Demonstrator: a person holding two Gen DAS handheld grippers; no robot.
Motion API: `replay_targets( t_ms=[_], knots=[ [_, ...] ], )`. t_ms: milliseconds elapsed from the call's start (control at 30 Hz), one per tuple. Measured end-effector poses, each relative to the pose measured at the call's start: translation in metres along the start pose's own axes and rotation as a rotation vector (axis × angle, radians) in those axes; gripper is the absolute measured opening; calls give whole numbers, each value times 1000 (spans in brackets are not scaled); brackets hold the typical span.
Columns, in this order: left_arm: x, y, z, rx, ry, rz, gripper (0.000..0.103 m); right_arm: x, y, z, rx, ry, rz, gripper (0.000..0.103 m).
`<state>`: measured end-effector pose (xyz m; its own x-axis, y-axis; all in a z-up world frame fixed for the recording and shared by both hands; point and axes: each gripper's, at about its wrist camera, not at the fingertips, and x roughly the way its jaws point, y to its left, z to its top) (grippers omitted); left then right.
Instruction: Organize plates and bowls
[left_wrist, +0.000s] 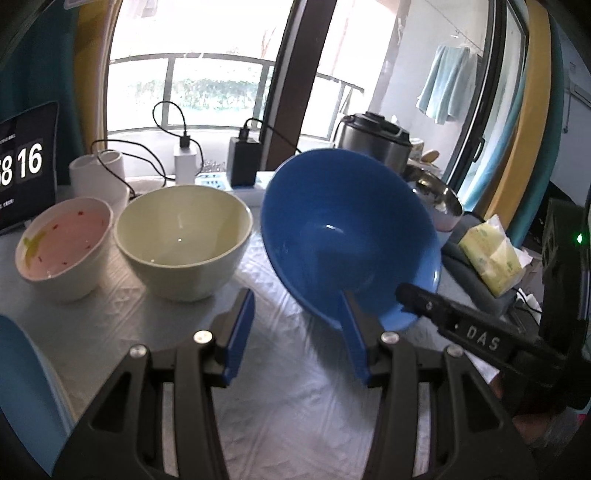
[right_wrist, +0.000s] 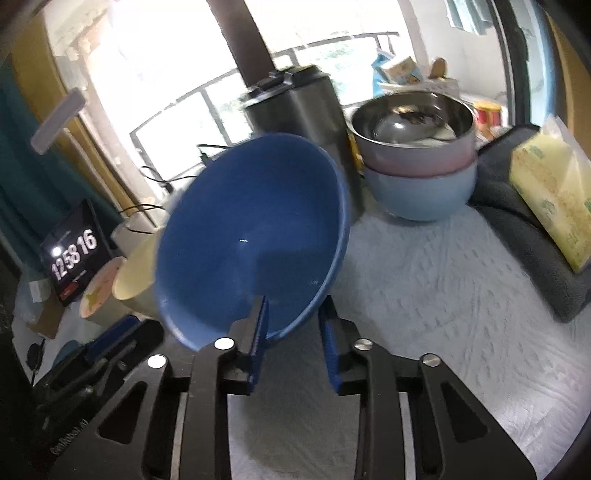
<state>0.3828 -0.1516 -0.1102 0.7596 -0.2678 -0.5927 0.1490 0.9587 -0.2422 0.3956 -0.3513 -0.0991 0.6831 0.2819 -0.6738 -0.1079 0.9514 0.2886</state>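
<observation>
Left wrist view, "DAS" on right tongs (left_wrist: 402, 295), clock (left_wrist: 26, 166) digits "16"

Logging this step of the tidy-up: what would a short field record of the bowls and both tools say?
held bowl: blue bowl, tilted, lifted off the table
right tool: shut on blue bowl's rim
left tool: open, empty
on table: pink bowl, cream bowl, side by side
stack: steel bowl in two nested bowls
</observation>
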Motion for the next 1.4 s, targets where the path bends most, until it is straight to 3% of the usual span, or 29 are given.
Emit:
replay_targets(
  t_ms=[233,600,1400],
  knots=[
    [15,-8,-1,12,1,4,47,8,-18,-5,38,42,-20,14],
    [9,-5,1,-7,-3,23,42,-5,-7,-8,-2,11,0,14],
    [-76,-5,-22,15,-53,-4,42,-68,17,-35,-14,-34,32,14]
  ],
)
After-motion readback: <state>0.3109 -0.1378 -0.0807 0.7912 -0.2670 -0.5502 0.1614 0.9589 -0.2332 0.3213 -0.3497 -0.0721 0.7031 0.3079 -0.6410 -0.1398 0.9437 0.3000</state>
